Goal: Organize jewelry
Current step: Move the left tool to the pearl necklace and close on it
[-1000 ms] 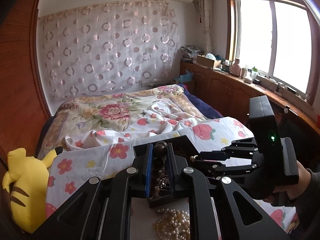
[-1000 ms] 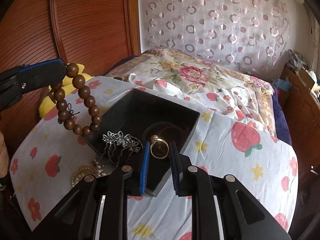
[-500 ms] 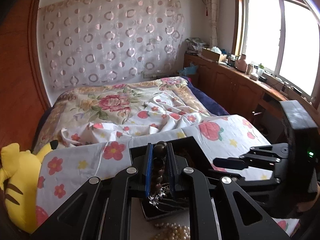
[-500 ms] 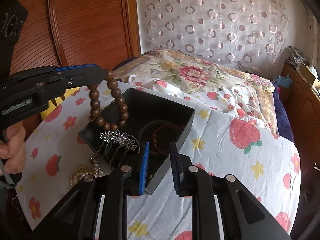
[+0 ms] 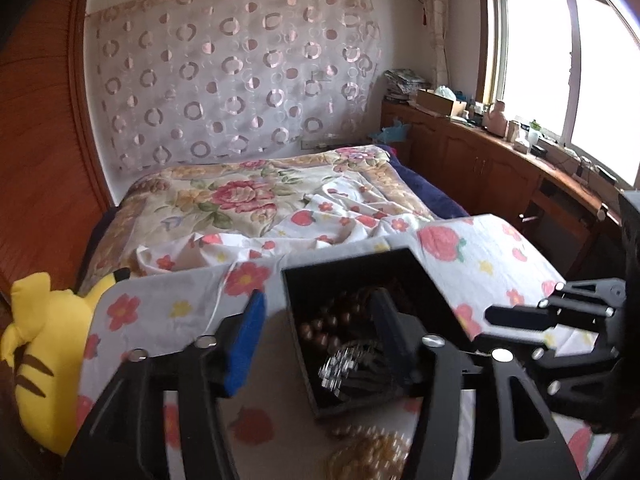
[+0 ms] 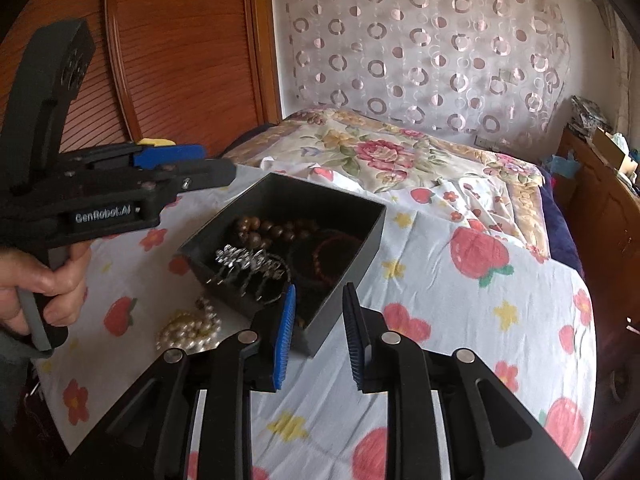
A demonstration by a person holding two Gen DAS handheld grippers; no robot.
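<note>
Both grippers stand wide and empty: left gripper (image 5: pixel 316 320), right gripper (image 6: pixel 318 312). Just ahead of the right one sits the black box (image 6: pixel 352 204), holding the wooden bead bracelet (image 6: pixel 268 228) and silver comb (image 6: pixel 248 260); the pearl necklace (image 6: pixel 188 328) lies left of it.
</note>
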